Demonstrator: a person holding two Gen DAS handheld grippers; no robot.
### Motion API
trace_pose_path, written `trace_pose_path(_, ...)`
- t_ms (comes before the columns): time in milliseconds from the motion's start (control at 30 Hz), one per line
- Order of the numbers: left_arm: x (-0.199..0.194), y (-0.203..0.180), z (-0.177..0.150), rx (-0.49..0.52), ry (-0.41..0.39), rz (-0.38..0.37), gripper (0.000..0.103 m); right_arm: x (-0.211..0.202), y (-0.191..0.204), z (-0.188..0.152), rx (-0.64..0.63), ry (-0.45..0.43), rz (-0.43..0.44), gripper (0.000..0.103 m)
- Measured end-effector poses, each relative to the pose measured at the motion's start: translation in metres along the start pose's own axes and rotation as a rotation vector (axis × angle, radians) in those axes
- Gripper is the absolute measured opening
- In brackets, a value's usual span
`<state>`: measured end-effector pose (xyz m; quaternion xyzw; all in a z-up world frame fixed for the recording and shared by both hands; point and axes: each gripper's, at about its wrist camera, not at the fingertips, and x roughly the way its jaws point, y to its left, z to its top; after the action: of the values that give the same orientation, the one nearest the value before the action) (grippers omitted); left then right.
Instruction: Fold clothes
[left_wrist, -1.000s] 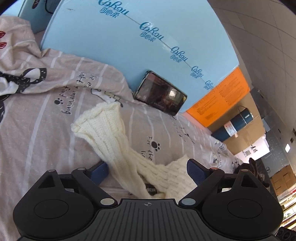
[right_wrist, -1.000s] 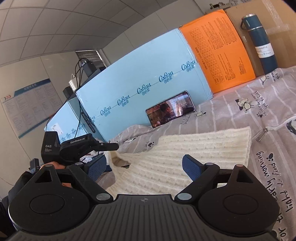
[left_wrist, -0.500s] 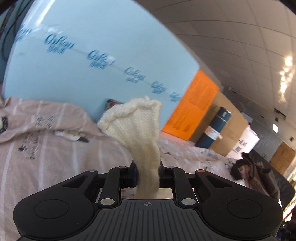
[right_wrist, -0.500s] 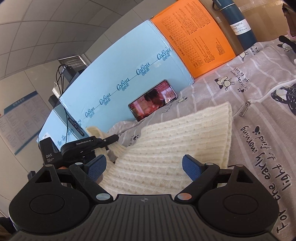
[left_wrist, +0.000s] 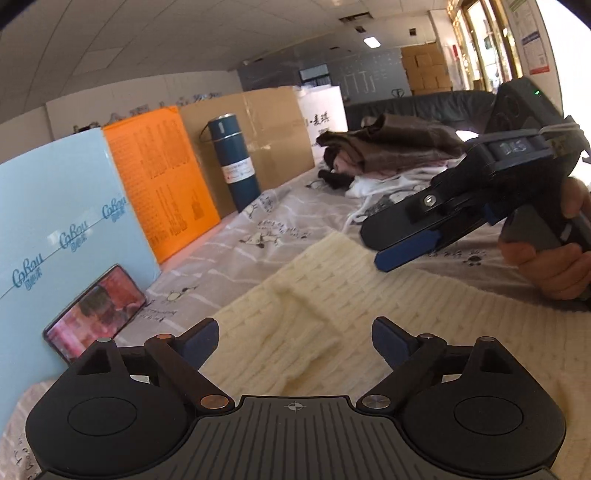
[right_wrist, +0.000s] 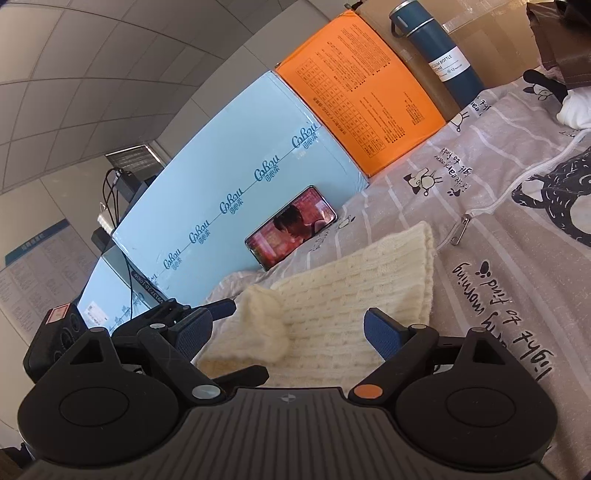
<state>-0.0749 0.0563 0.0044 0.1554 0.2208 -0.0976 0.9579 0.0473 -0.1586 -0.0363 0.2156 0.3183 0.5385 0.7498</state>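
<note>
A cream knitted sweater (left_wrist: 332, 295) lies flat on the printed grey bed sheet (left_wrist: 280, 218). One sleeve (left_wrist: 295, 332) lies folded across its body; in the right wrist view the sleeve (right_wrist: 258, 325) rests on the sweater (right_wrist: 351, 288). My left gripper (left_wrist: 295, 339) is open and empty just above the folded sleeve. My right gripper (right_wrist: 286, 332) is open and empty over the sweater's near part; it also shows in the left wrist view (left_wrist: 406, 251), held in a hand. The left gripper shows at the left edge of the right wrist view (right_wrist: 199, 314).
A phone (right_wrist: 291, 225) leans on a light blue board (right_wrist: 229, 177). An orange board (right_wrist: 362, 107), a blue vacuum bottle (left_wrist: 232, 162) and a cardboard box (left_wrist: 266, 129) stand along the back. A pile of dark clothes (left_wrist: 388, 147) lies at the far end. A zipper (right_wrist: 458, 232) runs across the sheet.
My left gripper closed on the sleeve, lifted it, swung it over the sweater body and let it go. It is open now. My right gripper stayed open, shifting slightly over the sweater.
</note>
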Motion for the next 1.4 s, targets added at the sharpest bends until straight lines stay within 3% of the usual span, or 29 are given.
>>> trace_pose_path(100,-0.014,0.005,0.003,-0.051,-0.084,-0.039,0.098,-0.001,0.0,0.0,0.0,-0.004,0.005,0.089)
trace_pose_path(167,-0.016,0.011,0.006,-0.08,-0.101,0.017,0.099,-0.001,0.0,0.0,0.002,-0.007,0.004,0.089)
trace_pose_path(300,0.002,0.028,-0.001,-0.124,-0.001,0.214,0.1,-0.001,0.0,0.0,0.002,-0.007,-0.003,0.089)
trace_pose_path(433,0.028,0.036,-0.014,-0.147,0.138,0.267,0.1,0.0,0.0,0.0,-0.001,-0.005,-0.011,0.089)
trace_pose_path(567,0.034,0.03,-0.021,-0.125,0.157,0.297,0.1,0.004,-0.001,0.0,-0.004,0.004,-0.021,0.089)
trace_pose_path(700,0.016,0.029,-0.014,-0.122,0.095,0.301,0.1,0.007,-0.005,0.001,0.009,0.013,-0.034,0.09)
trace_pose_path(867,-0.032,0.011,-0.003,-0.062,-0.019,0.278,0.1,0.005,-0.005,0.001,0.006,-0.004,-0.009,0.101)
trace_pose_path(1033,-0.089,-0.02,-0.013,0.043,-0.06,0.314,0.1,0.002,0.003,-0.003,-0.045,-0.023,0.031,0.103)
trace_pose_path(1167,-0.126,-0.04,-0.025,0.039,-0.07,0.311,0.102,-0.007,0.016,-0.01,-0.133,-0.071,0.098,0.103)
trace_pose_path(1267,-0.149,-0.055,-0.033,0.032,-0.086,0.284,0.102,-0.018,0.027,-0.015,-0.188,-0.11,0.116,0.103)
trace_pose_path(1400,-0.17,-0.072,-0.046,0.052,-0.057,0.166,0.103,-0.05,0.04,-0.032,-0.291,-0.124,0.123,0.103)
